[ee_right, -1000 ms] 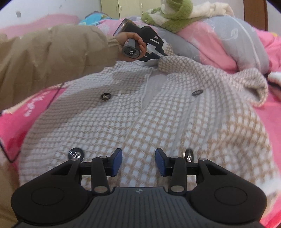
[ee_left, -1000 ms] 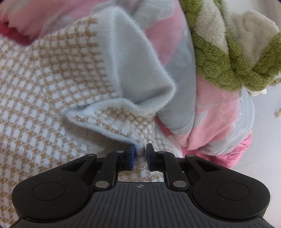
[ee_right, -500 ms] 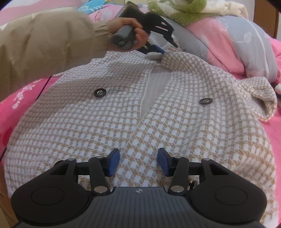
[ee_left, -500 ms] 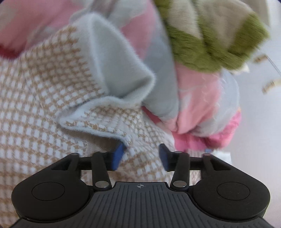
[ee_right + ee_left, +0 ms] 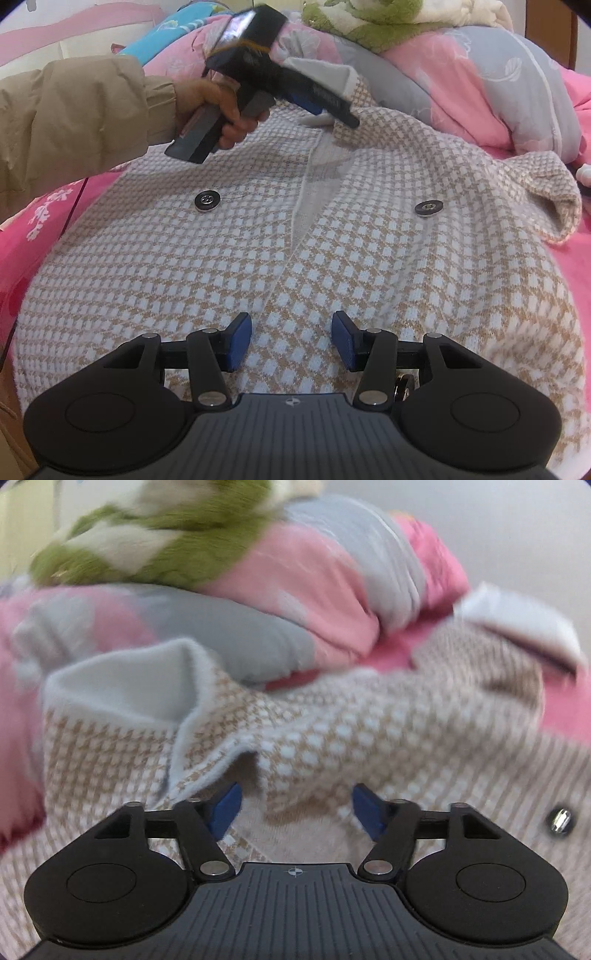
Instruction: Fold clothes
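A tan-and-white checked knit cardigan [image 5: 369,236] lies front up on the pink bed, with dark buttons [image 5: 207,201] on its chest. My left gripper [image 5: 295,806] is open above the neckline, where the pale collar [image 5: 125,686] is folded up; from the right wrist view it [image 5: 332,110] hovers at the collar, held in a hand with a tan sleeve. My right gripper [image 5: 291,341] is open and empty over the lower front of the cardigan.
A pink-and-grey quilt [image 5: 498,85] is piled behind the cardigan, with a green-and-cream fleece [image 5: 373,26] on top. The cardigan's right sleeve cuff [image 5: 554,199] lies toward the right on the pink sheet [image 5: 55,206].
My left gripper let go of the collar edge, opened wide and swung right over the neckline. My right gripper moved slightly back over the lower front and stayed open.
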Demonstrator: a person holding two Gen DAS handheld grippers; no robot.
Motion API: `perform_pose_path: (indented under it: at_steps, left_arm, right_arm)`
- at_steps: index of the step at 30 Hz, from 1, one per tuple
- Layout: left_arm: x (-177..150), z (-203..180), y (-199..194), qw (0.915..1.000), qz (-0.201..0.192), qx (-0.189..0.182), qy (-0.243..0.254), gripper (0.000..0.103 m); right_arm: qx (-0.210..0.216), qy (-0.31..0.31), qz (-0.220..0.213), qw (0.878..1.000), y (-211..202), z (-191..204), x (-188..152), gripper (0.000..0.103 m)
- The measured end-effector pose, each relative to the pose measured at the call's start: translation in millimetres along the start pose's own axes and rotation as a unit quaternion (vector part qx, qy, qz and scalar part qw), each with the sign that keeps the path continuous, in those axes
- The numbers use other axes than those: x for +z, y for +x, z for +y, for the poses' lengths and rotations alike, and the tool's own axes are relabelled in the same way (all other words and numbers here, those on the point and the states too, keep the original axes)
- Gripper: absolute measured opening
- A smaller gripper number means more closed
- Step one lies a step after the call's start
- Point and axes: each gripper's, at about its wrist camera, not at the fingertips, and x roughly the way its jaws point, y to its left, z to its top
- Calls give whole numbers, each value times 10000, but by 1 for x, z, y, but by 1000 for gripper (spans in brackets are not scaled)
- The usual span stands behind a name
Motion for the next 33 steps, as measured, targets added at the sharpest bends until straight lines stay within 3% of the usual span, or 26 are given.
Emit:
perform_pose_path:
  at_steps: [1,4,6,10,15,21,23,26,31,32,33]
  left_arm:
    - [0,1,2,10000,18,9,-35,53]
    - [-2,6,7,9999,72,38,-141,35]
    - [-2,10,9,9996,90,38,-259,10]
    - [1,29,0,9960,-31,-127,-883,8]
    - [19,55,-27,9857,-173,-481,-1608,1]
    - [45,87,-65,9649,-613,-692,-2460,0]
    - [50,87,-72,9648,-641,-646,-2466,0]
    - [50,84,-69,9631,-311,-768,-2561,0]
    - [20,74,-50,9403,381,-1401,-3079,4]
    - [14,70,-46,9378,447,-1423,-3135,10]
    - [9,67,-42,9352,513,-1445,-3191,25]
  right_arm:
    - [0,14,-12,10000,0,0,0,51]
    - [-3,37,-38,10000,0,-1,0,50]
    - [-8,47,-48,10000,-1,-1,0,49]
    - [-23,27,-64,10000,-1,-1,0,41]
    - [65,103,-152,9998,-8,-6,1,9]
    - [717,916,-527,9918,-32,-38,0,9]
    - [932,1185,-651,9864,-40,-48,0,9]
    - [1217,1642,-729,9762,-43,-64,-3,9]
    - [1678,2366,-826,9534,-41,-88,-9,9]
    - [1801,2453,-922,9481,-42,-90,-10,9]
    - [1921,2541,-1017,9424,-43,-93,-11,9]
